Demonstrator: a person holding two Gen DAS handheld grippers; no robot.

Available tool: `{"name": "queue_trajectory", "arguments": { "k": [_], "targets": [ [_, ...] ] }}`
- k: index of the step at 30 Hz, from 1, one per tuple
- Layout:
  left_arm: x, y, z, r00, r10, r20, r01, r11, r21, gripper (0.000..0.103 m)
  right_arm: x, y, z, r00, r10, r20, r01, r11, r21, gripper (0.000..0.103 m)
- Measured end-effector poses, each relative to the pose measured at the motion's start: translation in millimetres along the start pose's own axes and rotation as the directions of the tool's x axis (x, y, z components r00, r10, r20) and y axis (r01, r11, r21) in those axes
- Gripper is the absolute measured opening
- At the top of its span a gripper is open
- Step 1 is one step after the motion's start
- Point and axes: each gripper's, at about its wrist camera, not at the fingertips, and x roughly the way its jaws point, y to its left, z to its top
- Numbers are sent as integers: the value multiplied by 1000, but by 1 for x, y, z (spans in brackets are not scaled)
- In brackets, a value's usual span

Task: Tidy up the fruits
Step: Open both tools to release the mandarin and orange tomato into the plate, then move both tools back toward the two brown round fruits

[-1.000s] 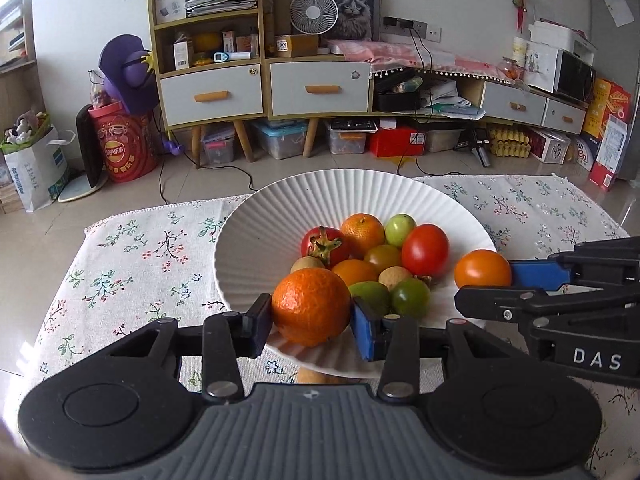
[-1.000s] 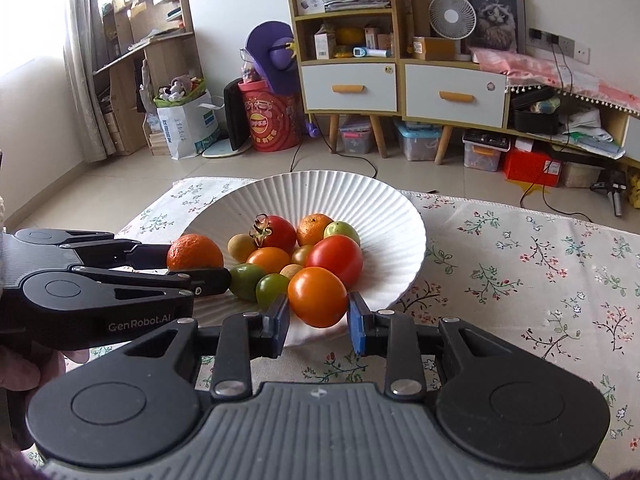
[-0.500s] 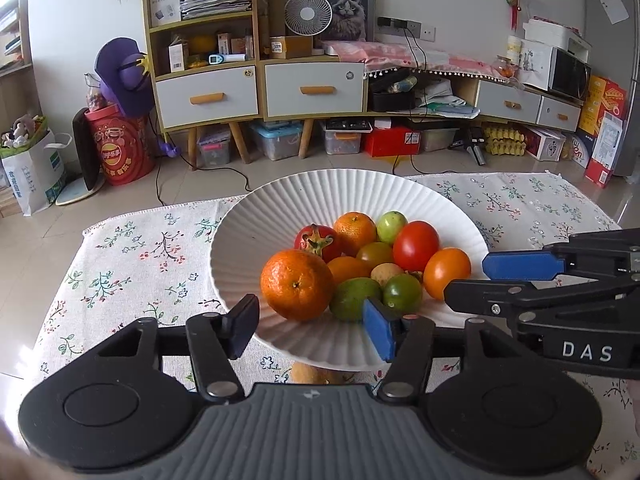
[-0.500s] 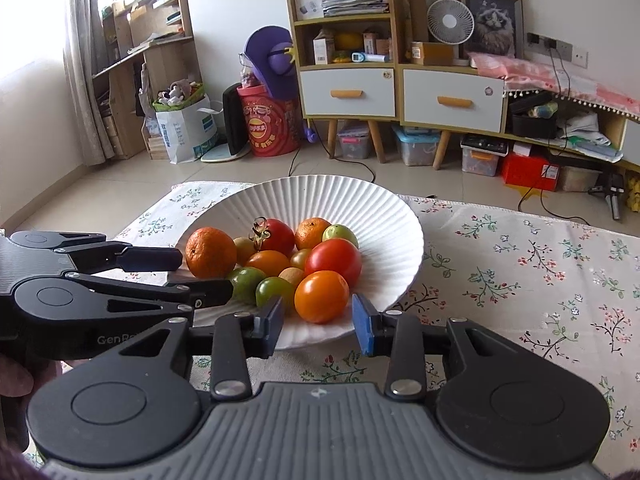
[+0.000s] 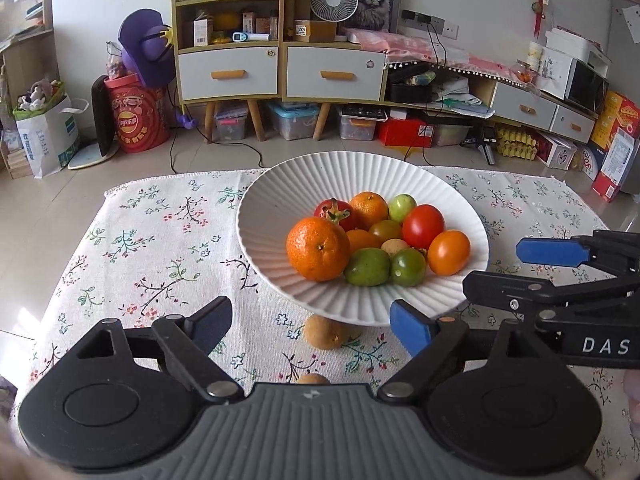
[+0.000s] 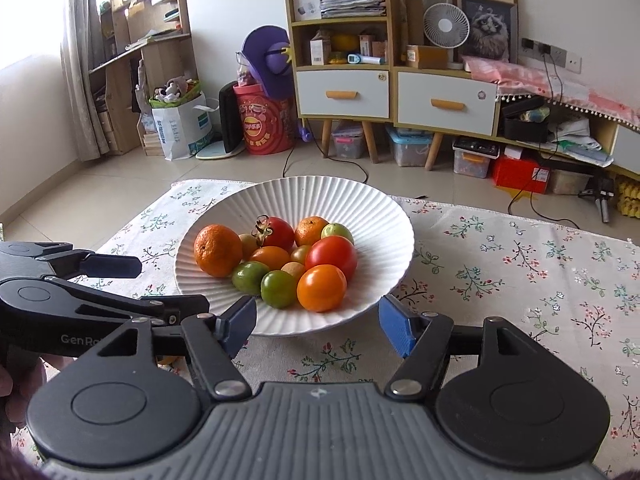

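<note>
Both grippers have just released their fruit and drawn back from the white ribbed bowl [image 5: 280, 184]. The left gripper [image 5: 310, 322], which a second ago was closed around the large mandarin [image 5: 318, 249], now stands with its jaws spread wide and empty, short of the bowl's near rim; the mandarin rests inside the bowl on the left of the pile, touching the green fruit [image 5: 367, 266] beside it. The right gripper [image 6: 317, 322] has likewise let go of the orange tomato [image 6: 321, 287], which lies at the near right of the pile against the red tomato [image 6: 331, 257]; its jaws are also wide apart and hold nothing, just before the rim. In the left view the right gripper enters from the right edge, beside the bowl. The two placements therefore appear complete, and the pile in the bowl is larger by two pieces. The task is judged unfinished: a small brown fruit [image 5: 325, 332] remains on the floral tablecloth [image 5: 160, 240], partly under the bowl's near edge, and a second small brown fruit [image 5: 313, 379] shows just above the left gripper's body. Either one lies between the left gripper's open jaws in view and is the likely next pick.
</note>
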Motion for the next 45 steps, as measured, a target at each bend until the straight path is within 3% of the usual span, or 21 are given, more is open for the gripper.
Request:
{"name": "queue_trajectory", "arguments": {
  "k": [10, 15, 37, 45],
  "targets": [
    [-16, -2, -9, 999, 32, -19, -31, 999, 19, 99, -12, 4, -8, 999, -24, -33, 24, 1000, -1, 84],
    [-21, -1, -15, 999, 38, -38, -38, 999, 7, 99, -17, 6, -12, 999, -35, -39, 34, 999, -12, 91],
    [-13, 4, -54, 987, 79, -140, -67, 994, 90, 99, -20, 7, -36, 993, -75, -90, 70, 996, -56, 102],
    [-5, -3, -55, 991, 37, -132, -27, 996, 82, 96, -12, 6, -43, 984, -102, -150, 93, 994, -63, 102]
  ]
}}
